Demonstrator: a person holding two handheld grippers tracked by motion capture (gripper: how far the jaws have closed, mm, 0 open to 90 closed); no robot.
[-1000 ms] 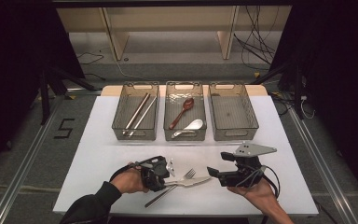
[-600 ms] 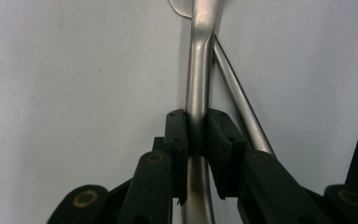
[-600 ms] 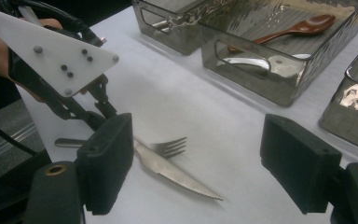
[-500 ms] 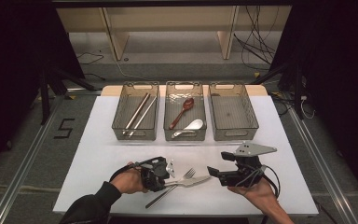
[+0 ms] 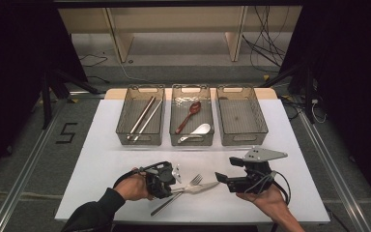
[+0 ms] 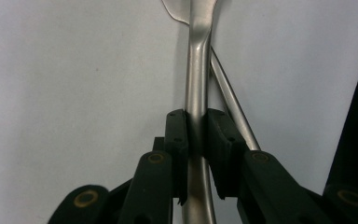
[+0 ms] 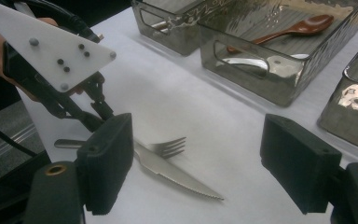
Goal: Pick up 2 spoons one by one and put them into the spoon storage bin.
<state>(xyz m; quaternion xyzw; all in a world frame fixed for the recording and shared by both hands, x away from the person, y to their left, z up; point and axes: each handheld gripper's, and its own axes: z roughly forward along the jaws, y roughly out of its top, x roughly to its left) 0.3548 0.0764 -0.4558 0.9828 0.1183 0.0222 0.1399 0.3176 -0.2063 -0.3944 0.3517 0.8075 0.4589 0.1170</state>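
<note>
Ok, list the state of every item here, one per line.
left claw, shut on the knife handle.
right claw, open, holding nothing.
knife, flat on the table, gripped at its handle.
fork, lying flat, loose.
left bin, holds two metal sticks.
middle bin, holds two spoons.
right bin, empty.

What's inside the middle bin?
In the middle bin: a brown spoon and a white spoon. Part of the white spoon's handle hides behind the near wall.

Legible markings, as I log them: one black numeral "5" (image 5: 66, 133) on the floor, left of the bench (image 5: 101, 159).
</note>
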